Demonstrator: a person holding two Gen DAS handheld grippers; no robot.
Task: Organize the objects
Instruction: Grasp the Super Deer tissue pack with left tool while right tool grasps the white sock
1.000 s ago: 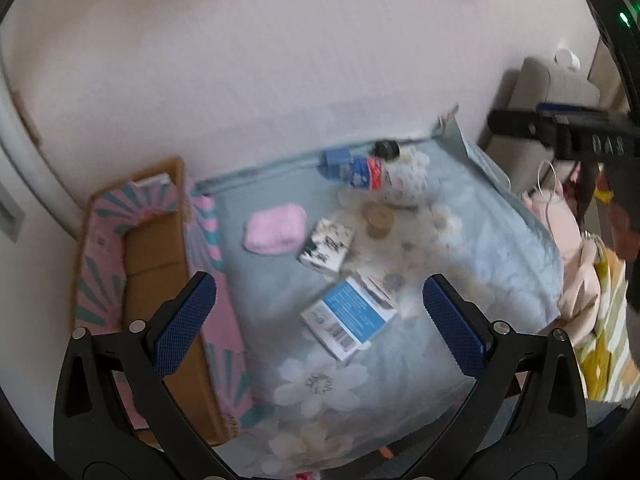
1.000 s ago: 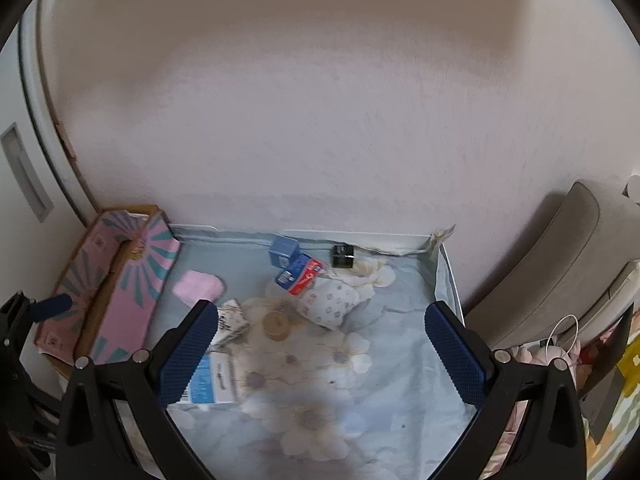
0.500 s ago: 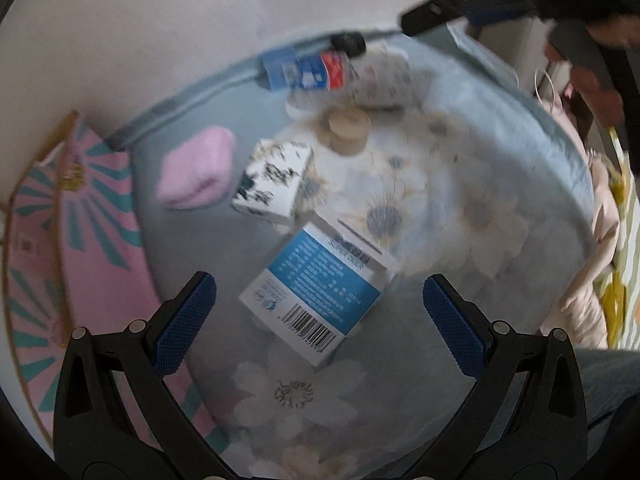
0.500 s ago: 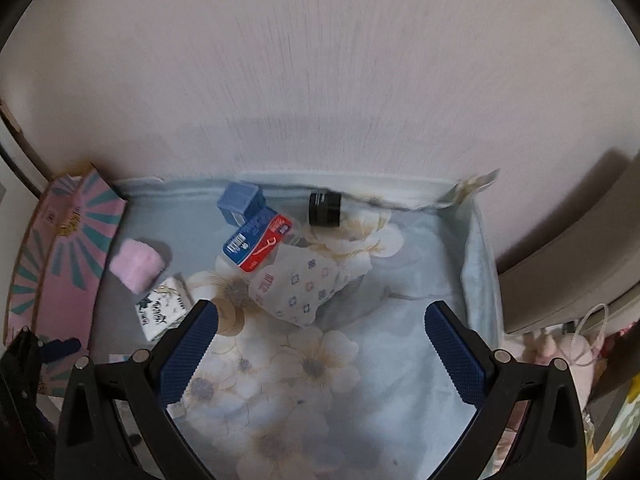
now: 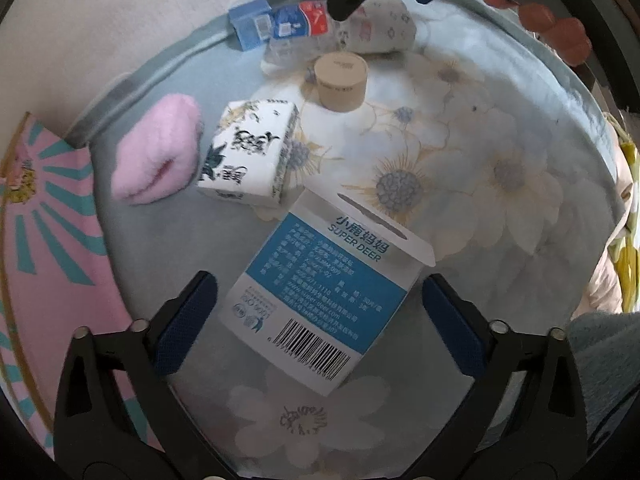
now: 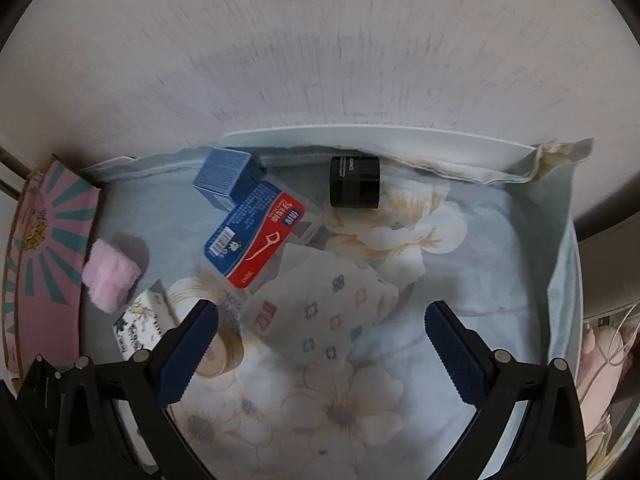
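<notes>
Both my claws have dropped toward the floral sheet [image 5: 500, 152]. My left claw [image 5: 316, 320] straddles the blue-and-white Super Deer box [image 5: 320, 300], jaws closing but not touching it; my right claw [image 6: 322, 340] gapes empty over the patterned pouch [image 6: 320, 320]. I should square the pads to the box's long edges.

"SUPER DEER" — blue-white box [image 5: 320, 304]
</notes>
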